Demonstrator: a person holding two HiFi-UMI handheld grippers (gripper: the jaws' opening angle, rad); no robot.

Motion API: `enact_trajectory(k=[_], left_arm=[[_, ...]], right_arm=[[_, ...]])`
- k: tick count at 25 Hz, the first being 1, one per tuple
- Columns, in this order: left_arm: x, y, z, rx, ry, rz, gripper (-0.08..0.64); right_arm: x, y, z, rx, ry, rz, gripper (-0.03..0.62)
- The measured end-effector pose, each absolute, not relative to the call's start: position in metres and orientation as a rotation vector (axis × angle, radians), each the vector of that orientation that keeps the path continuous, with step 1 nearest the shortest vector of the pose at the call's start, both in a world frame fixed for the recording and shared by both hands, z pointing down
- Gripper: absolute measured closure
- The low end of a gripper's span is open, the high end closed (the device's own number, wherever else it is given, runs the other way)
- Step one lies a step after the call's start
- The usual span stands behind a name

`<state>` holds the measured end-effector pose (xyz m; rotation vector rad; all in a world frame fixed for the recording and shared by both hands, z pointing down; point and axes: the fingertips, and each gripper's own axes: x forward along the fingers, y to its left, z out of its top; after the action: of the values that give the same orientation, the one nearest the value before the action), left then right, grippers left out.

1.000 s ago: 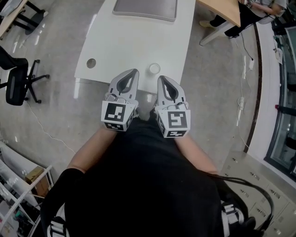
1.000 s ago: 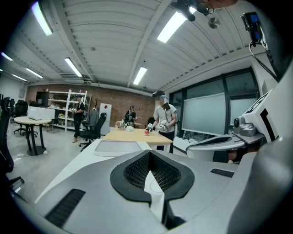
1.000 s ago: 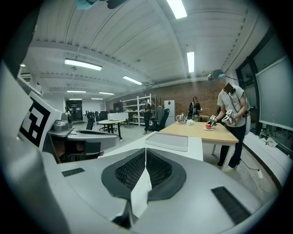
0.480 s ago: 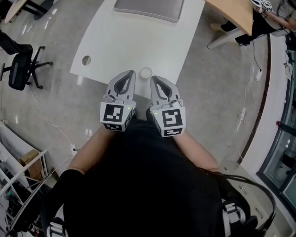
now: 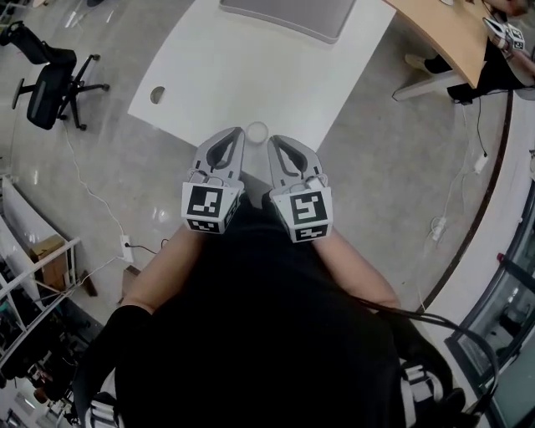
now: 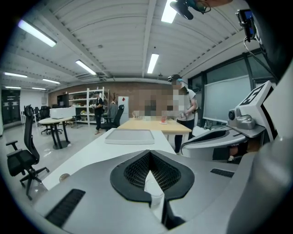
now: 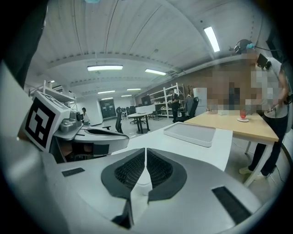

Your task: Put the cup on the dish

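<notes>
A small white cup (image 5: 257, 131) stands near the front edge of a white table (image 5: 251, 75). A flat grey tray-like dish (image 5: 292, 10) lies at the table's far end, also in the left gripper view (image 6: 129, 135) and the right gripper view (image 7: 191, 134). My left gripper (image 5: 238, 134) and right gripper (image 5: 274, 140) are side by side close to my body, their tips just short of the cup and to either side of it. Both are shut and hold nothing. The cup (image 6: 154, 191) shows through the gap behind the left pads.
A round hole (image 5: 158, 94) sits in the table's left part. A black office chair (image 5: 54, 84) stands on the floor at the left, a wooden table (image 5: 443, 33) at the upper right. Cables and shelving line the floor's edges. People stand at the far tables.
The table's front edge and the cup have drawn closer to the gripper tips; the cup now sits right between them. Both grippers stay side by side and shut.
</notes>
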<state>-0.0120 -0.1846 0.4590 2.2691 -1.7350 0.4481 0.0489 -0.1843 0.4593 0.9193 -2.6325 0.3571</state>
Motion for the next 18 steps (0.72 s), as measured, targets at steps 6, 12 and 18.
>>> enact_trajectory(k=[6,12,18], left_arm=[[-0.022,-0.191,0.479,2.218,-1.737,0.46,0.554],[-0.035,-0.208,0.499,2.236,-1.7,0.455,0.554],[-0.05,-0.224,0.515,2.261,-1.648,0.449,0.554]], right_arm=[[0.04,-0.19,0.481,0.775,-2.637,0.379,0.577],[0.023,-0.191,0.501,0.667,-2.639,0.387,0.548],[0.001,-0.184,0.526,0.566,-2.615,0.414,0.395]])
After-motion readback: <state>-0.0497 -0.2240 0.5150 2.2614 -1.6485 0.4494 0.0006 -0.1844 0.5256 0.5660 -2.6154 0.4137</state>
